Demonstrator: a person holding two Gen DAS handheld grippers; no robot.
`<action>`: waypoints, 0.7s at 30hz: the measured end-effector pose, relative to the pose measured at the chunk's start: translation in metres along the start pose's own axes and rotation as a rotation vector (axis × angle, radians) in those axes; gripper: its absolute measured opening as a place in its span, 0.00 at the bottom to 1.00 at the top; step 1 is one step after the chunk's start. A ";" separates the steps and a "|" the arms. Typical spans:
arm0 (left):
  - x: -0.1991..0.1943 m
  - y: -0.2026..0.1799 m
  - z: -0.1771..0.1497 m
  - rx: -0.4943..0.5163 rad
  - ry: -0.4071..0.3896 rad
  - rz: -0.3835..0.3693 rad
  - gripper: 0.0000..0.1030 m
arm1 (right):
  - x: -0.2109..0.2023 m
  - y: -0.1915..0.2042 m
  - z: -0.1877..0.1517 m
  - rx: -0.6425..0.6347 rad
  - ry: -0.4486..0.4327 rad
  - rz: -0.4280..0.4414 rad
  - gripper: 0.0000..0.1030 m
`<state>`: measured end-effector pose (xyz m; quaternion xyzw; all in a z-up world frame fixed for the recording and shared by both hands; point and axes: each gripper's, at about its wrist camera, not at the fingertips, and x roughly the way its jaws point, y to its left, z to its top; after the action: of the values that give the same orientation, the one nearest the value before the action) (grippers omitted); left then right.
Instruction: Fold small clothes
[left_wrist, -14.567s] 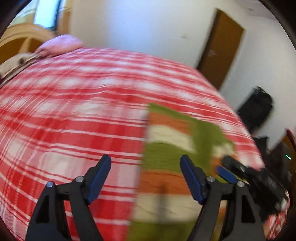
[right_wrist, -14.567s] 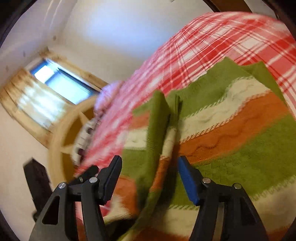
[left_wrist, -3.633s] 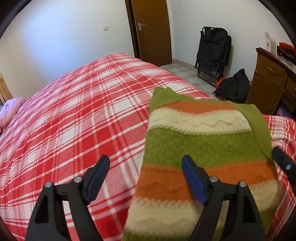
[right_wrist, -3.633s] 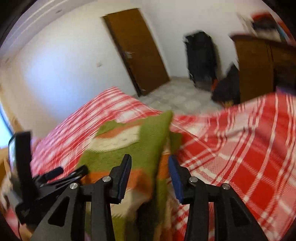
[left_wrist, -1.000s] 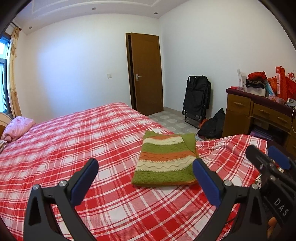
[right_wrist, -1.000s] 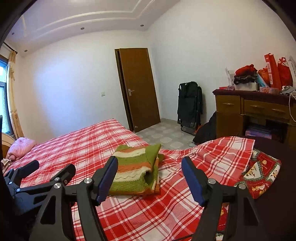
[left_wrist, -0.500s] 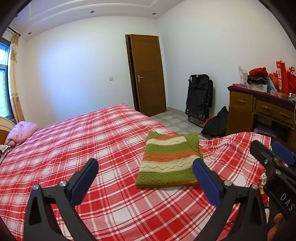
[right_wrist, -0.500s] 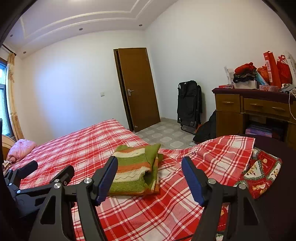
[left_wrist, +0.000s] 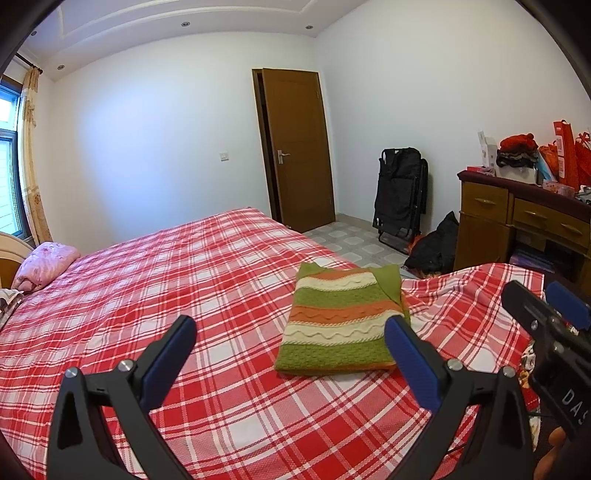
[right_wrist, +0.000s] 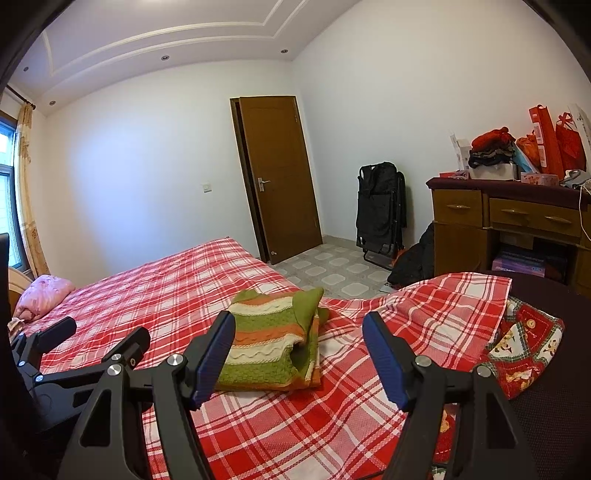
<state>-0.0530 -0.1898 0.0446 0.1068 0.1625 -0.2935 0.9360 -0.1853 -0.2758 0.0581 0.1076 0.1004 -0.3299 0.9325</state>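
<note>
A green, orange and cream striped knit sweater (left_wrist: 341, 321) lies folded into a flat rectangle on the red plaid bed cover (left_wrist: 166, 295). The right wrist view shows the same sweater (right_wrist: 269, 350) from its open side, with the layers stacked. My left gripper (left_wrist: 291, 328) hangs back from it above the cover, jaws wide open and nothing between them. My right gripper (right_wrist: 297, 325) is likewise held back, open and empty. In the left wrist view the right gripper (left_wrist: 546, 310) shows at the right edge.
A pink pillow (left_wrist: 46, 264) lies at the far left of the bed. A wooden dresser (right_wrist: 509, 221) piled with red bags stands at the right, with a folded black chair (right_wrist: 380, 210) and a brown door (right_wrist: 280, 177) beyond. A Christmas-print cloth (right_wrist: 524, 347) lies at the bed's right corner.
Over the last second nothing has visibly moved. Earlier both grippers worked close on the sweater; now they are drawn back from it and it lies folded.
</note>
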 end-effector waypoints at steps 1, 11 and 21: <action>0.000 0.000 0.001 0.001 -0.004 0.008 1.00 | 0.000 0.000 0.000 -0.002 -0.004 0.000 0.70; 0.001 0.010 0.005 -0.028 -0.027 0.036 1.00 | 0.002 -0.003 -0.002 0.002 -0.002 -0.001 0.70; 0.004 0.005 0.004 -0.008 -0.013 0.031 1.00 | 0.003 -0.005 -0.003 0.006 0.001 -0.001 0.70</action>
<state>-0.0459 -0.1891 0.0476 0.1034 0.1560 -0.2792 0.9418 -0.1861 -0.2805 0.0543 0.1106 0.1000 -0.3308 0.9319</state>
